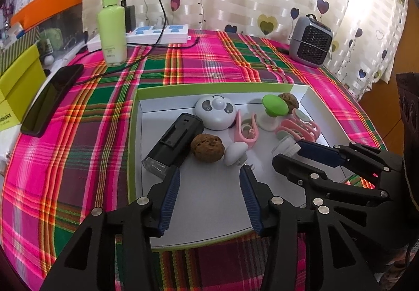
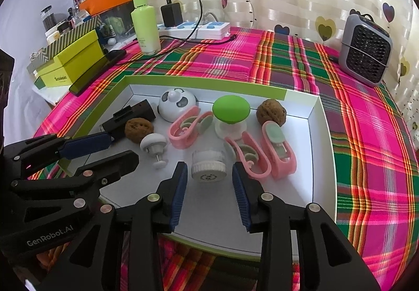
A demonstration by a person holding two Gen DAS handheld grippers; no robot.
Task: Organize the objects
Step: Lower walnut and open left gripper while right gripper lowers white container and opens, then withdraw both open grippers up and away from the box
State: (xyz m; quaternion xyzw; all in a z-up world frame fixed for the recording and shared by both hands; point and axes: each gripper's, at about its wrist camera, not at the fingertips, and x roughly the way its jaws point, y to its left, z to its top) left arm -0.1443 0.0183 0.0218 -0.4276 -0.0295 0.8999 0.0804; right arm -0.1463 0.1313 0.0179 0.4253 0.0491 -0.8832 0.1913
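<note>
cloth: plaid | bottle upright, rear left | strip beside it | fan rear right | phone left edge

Left gripper spread wide, blue-padded fingers angled down and forward, nothing between them. Right gripper just beside it, also parted, jaws a bit narrower, pointing the same way, gripping nothing, tips low.

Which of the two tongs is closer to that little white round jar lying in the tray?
The right tongs: the white jar lies right at their open fingertips. The left tongs hover open further left, in front of the nearer walnut.
</note>
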